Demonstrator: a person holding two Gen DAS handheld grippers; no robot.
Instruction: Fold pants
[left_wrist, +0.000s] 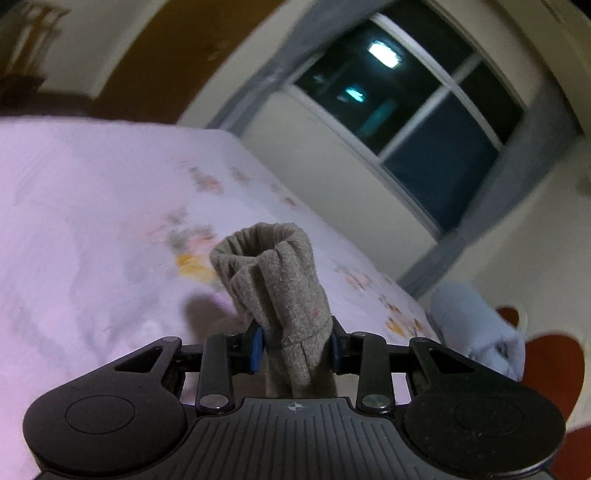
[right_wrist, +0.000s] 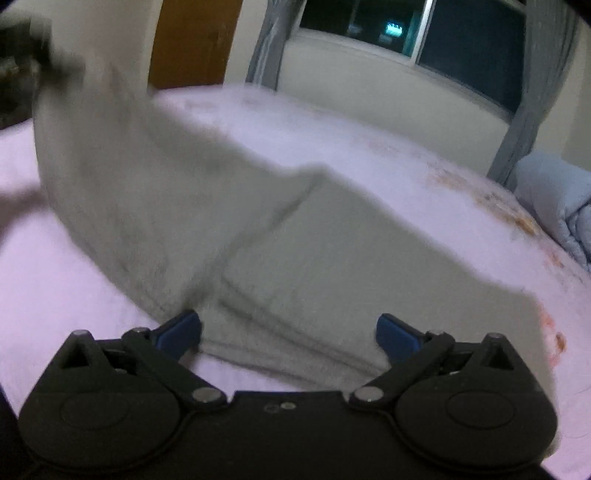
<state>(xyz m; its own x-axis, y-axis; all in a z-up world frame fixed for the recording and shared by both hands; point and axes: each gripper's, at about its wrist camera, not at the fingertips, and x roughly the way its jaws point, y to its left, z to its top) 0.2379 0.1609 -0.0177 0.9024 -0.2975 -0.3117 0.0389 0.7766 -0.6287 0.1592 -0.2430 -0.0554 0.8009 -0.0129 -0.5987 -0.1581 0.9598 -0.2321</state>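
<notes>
1. The left gripper (left_wrist: 296, 349) is clamping a bunched pants (left_wrist: 275, 280) cuff above the bed (left_wrist: 92, 221).
2. The right gripper (right_wrist: 289, 338) is hovering, fingers apart, over the pants (right_wrist: 295, 266) lying on the bed (right_wrist: 369, 147).

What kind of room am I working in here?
Most likely a bedroom: the pants lie on a bed with a pink floral sheet, a rolled blue blanket beside it, under a curtained window.

pants (right_wrist: 295, 258) | grey-beige fleece, soft knit | partly folded, layered edges at lower centre of right wrist view | one leg lifted toward upper left, blurred | ribbed cuff (left_wrist: 273, 273) bunched upright at centre of left wrist view | rest lies flat on pink sheet
</notes>
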